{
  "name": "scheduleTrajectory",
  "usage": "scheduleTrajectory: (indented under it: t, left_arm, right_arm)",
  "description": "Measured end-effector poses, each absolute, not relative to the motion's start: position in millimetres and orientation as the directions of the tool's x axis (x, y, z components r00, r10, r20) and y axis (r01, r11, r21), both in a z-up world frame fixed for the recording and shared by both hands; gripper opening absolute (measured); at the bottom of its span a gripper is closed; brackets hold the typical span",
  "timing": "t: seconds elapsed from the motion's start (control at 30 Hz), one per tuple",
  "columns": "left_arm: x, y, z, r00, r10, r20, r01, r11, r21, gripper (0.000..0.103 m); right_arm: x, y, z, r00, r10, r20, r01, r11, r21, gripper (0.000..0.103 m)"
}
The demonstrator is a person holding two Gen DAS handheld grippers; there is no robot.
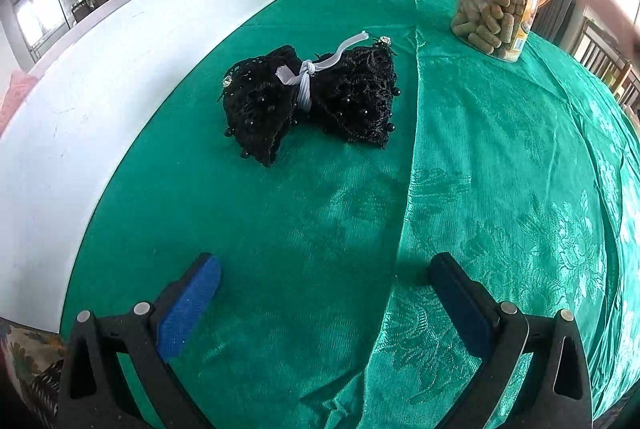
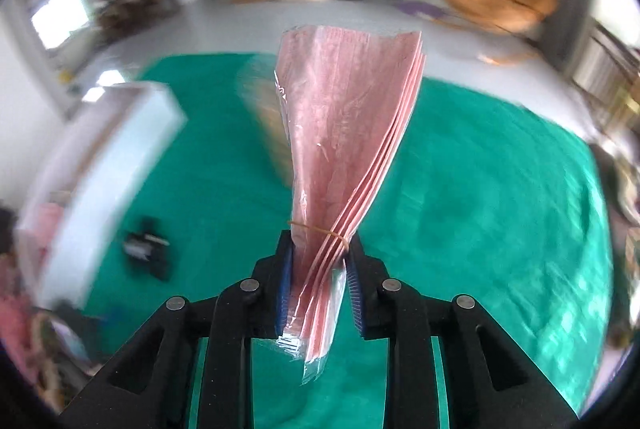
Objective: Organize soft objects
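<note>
right tongs pinch pink bundle above green cloth

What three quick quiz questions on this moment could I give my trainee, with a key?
1. True or false: the right gripper is shut on the pink bundle.
2. What ties the black beaded lace piece? A) white ribbon B) red string C) nothing
3. Fill in: the left gripper stands ___ above the green tablecloth, holding nothing.

Key: 1 true; 2 A; 3 open. The rubber band around the bundle sits just past the right fingertips.
</note>
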State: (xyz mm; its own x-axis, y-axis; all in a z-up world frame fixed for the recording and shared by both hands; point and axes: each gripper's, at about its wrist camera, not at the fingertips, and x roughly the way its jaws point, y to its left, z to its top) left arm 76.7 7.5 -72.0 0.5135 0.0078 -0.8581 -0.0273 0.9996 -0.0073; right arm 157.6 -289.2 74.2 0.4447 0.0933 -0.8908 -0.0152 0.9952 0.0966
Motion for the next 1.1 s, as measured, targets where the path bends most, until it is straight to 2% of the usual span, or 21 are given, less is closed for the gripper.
scheduleTrajectory:
  t: [0.1, 0.17, 0.23, 0.27, 0.4, 0.5, 0.67, 0.73, 0.83, 0.97, 1.1]
  left_arm:
    - [75, 8, -72, 0.515, 0.009, -0.857, -0.029, 1.0, -0.006, 0.103]
    - [74, 9, -72, 0.514, 0.006, -0.858, -0.026, 1.0, -0.008, 0.103]
    - [74, 9, -72, 0.513, 0.003, -0.858, -0.022, 1.0, -0.01, 0.103]
    - [74, 10, -72, 0.512, 0.001, -0.859, -0.02, 1.0, -0.011, 0.103]
    - [74, 11, -71, 0.51, 0.0, -0.86, -0.021, 1.0, -0.013, 0.103]
    - [74, 11, -71, 0.507, -0.003, -0.862, -0.022, 1.0, -0.016, 0.103]
    - [75, 11, -70, 0.503, -0.011, -0.864, -0.022, 0.999, -0.026, 0.103]
    - [76, 13, -67, 0.502, -0.062, -0.863, -0.015, 0.997, -0.08, 0.103]
    - [82, 21, -61, 0.493, -0.237, -0.837, 0.015, 0.964, -0.264, 0.103]
    - [110, 26, -61, 0.501, -0.274, -0.821, 0.0, 0.949, -0.316, 0.103]
    - [156, 36, -60, 0.509, -0.353, -0.785, -0.029, 0.904, -0.426, 0.103]
  right_arm:
    - [168, -324, 22, 0.423, 0.016, -0.906, 0.074, 0.996, 0.053, 0.027]
    - [177, -337, -3, 0.431, 0.017, -0.902, 0.102, 0.992, 0.068, 0.041]
    - [177, -350, -23, 0.419, 0.04, -0.907, 0.137, 0.985, 0.106, 0.065]
    - [173, -355, -30, 0.419, 0.037, -0.907, 0.162, 0.98, 0.115, 0.067]
    - [150, -350, -35, 0.482, 0.034, -0.876, 0.178, 0.975, 0.136, 0.066]
    - [113, -344, -27, 0.559, -0.008, -0.829, 0.165, 0.981, 0.102, 0.074]
    - [67, -348, -38, 0.62, -0.036, -0.784, 0.154, 0.985, 0.077, 0.074]
    - [62, -355, -41, 0.626, -0.027, -0.779, 0.159, 0.983, 0.094, 0.074]
    - [61, -355, -45, 0.613, -0.011, -0.79, 0.175, 0.977, 0.122, 0.074]
    - [52, -359, -40, 0.611, -0.012, -0.792, 0.176, 0.977, 0.122, 0.074]
    - [54, -355, -42, 0.604, -0.026, -0.796, 0.175, 0.979, 0.101, 0.075]
